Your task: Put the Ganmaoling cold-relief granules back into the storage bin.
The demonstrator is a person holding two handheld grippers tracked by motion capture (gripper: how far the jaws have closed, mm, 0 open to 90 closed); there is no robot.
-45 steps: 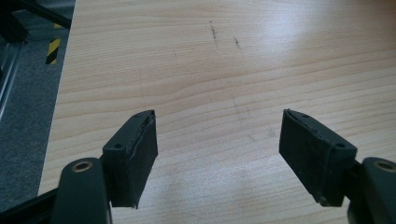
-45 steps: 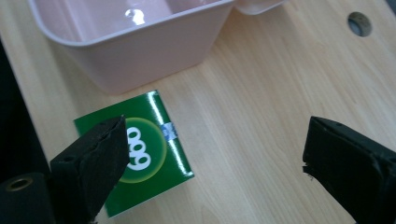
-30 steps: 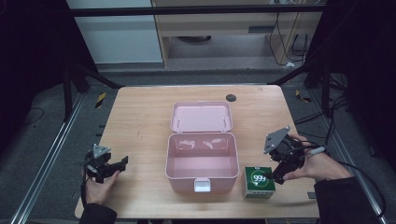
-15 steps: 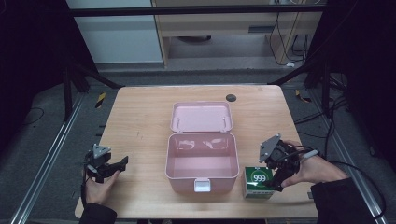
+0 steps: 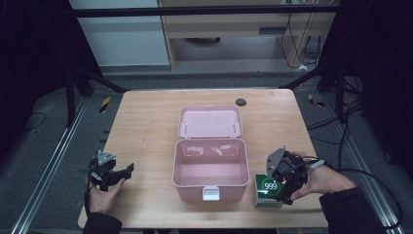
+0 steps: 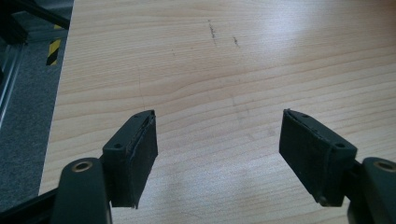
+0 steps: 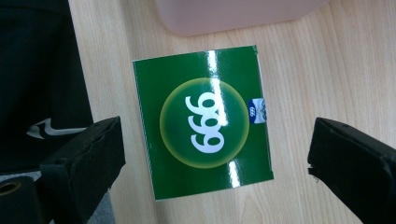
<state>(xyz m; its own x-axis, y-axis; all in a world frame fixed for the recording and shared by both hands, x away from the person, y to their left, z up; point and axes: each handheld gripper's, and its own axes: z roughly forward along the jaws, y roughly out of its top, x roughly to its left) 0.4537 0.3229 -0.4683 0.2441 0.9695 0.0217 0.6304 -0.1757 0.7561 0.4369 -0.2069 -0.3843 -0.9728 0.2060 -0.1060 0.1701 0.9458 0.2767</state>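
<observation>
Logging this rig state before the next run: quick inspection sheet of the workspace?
Surface: wooden table, faint scuff marks.
Job's things: green 999 box lying flat beside the open pink case; case looks empty, lid back.
Clutter: small dark round spot near the far edge.
Grippers: right gripper open above the box, not touching; left gripper open over bare wood.
Cables: one trails from the right gripper.
Surroundings: dark floor, metal frame rails, hazard tape.

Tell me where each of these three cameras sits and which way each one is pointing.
High view: above the person's table edge, facing forward and down on the open pink plastic box; both hands show, left gripper, right gripper.
Left gripper view: rides the left gripper, facing bare wooden table; its open black fingers show.
Right gripper view: looks straight down on the green 999 carton; open fingers.
Shared: high and right gripper views both show the carton.
</observation>
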